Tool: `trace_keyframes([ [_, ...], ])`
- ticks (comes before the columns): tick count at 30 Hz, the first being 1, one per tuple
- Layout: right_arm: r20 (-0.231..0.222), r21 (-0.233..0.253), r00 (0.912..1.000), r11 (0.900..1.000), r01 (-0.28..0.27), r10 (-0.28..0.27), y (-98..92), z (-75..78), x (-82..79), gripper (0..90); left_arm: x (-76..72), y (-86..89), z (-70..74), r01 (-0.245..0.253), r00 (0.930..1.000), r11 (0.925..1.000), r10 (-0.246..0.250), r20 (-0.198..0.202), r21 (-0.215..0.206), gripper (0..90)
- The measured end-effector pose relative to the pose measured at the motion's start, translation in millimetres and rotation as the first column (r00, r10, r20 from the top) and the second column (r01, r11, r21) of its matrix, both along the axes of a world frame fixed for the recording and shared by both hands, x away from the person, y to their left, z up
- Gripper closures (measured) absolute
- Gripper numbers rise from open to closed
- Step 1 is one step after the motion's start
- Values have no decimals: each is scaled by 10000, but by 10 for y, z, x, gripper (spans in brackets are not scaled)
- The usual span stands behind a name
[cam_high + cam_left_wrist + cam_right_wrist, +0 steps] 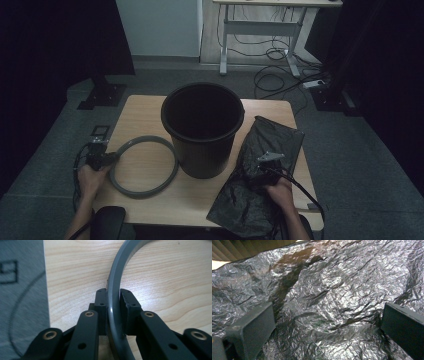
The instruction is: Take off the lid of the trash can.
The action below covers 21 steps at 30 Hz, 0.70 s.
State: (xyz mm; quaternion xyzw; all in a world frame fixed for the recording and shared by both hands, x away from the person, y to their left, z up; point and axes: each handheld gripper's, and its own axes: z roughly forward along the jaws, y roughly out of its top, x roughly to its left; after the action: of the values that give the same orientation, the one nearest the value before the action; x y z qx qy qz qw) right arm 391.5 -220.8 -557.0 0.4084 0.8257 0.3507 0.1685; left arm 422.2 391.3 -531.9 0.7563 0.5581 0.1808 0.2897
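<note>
Nearest the camera, the crumpled black plastic bin bag [260,175] sprawled over the right front corner of the pale wooden worktop [145,112], its lower edge hanging off the near side and its long axis running from that corner up and away towards the far right. The right tongs [260,167] hung directly over the middle of that sheet, jaws spread wide with wrinkled film [329,302] lying between them and nothing pinched yet, so the bag lay straight below and ahead of them, and this hand was plainly the nearer one to it. Just left of the bag stood the round black plastic waste bin [202,127], upright and open at the top, at the centre of the worktop and touching or nearly touching the bag's edge. Across on the left, the grey plastic hoop [144,166] lay flat on the wood beside the bin, and the left tongs [106,159] were clamped on its near-left rim [113,312], one jaw inside the ring and one outside. To my eye the coming move hinged on the right tongs dropping onto the bag and closing.
</note>
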Motion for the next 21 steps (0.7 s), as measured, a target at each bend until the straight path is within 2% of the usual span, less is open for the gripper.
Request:
trace_keyframes([
  [1,0,0,10000,10000,0,0,0,0,0,0,0,0,0,0,10000,10000,0,0,0,680],
  [2,4,-3,10000,10000,-3,3,0,0,0,0,-11,-13,-17,139,9997,9999,-139,189,15,625],
  [4,1,-1,10000,10000,-1,1,0,0,0,0,-29,-62,-42,301,9984,9992,-314,468,272,592],
  [5,1,-1,10000,10000,1,-1,0,0,0,0,-31,-76,-54,291,9982,9994,-300,521,183,495],
  [7,0,-1,10000,10000,-1,1,0,0,0,0,-38,-98,-74,257,9974,9995,-270,674,198,421],
  [8,0,-3,10000,10000,-2,2,0,0,0,0,-38,-111,-108,344,9958,9993,-356,839,164,345],
  [9,0,-3,10000,10000,-2,2,0,0,0,0,-38,-111,-108,344,9958,9993,-356,839,164,292],
  [10,1,-1,10000,10000,0,0,0,0,-1,0,-41,-122,-117,356,9957,9992,-370,850,179,292],
  [11,2,-5,10000,10000,-3,3,0,0,-1,0,-47,-130,-129,353,9954,9992,-367,888,169,251],
  [12,0,-2,10000,10000,-1,1,0,0,-1,0,-39,-141,-135,507,9959,9985,-522,740,214,161],
  [15,0,-3,10000,10000,-4,4,0,0,-1,0,-26,-156,-142,692,9957,9973,-706,593,263,42],
  [16,0,-3,10000,10000,-4,4,0,0,-1,0,-12,-169,-149,719,9965,9969,-731,416,309,42],
  [17,0,-2,10000,10000,-2,2,0,0,-1,0,-9,-174,-150,717,9966,9969,-730,390,335,0],
  [21,-2,0,10000,10000,-2,2,0,0,-1,0,-9,-173,-150,721,9965,9969,-734,389,326,0],
])
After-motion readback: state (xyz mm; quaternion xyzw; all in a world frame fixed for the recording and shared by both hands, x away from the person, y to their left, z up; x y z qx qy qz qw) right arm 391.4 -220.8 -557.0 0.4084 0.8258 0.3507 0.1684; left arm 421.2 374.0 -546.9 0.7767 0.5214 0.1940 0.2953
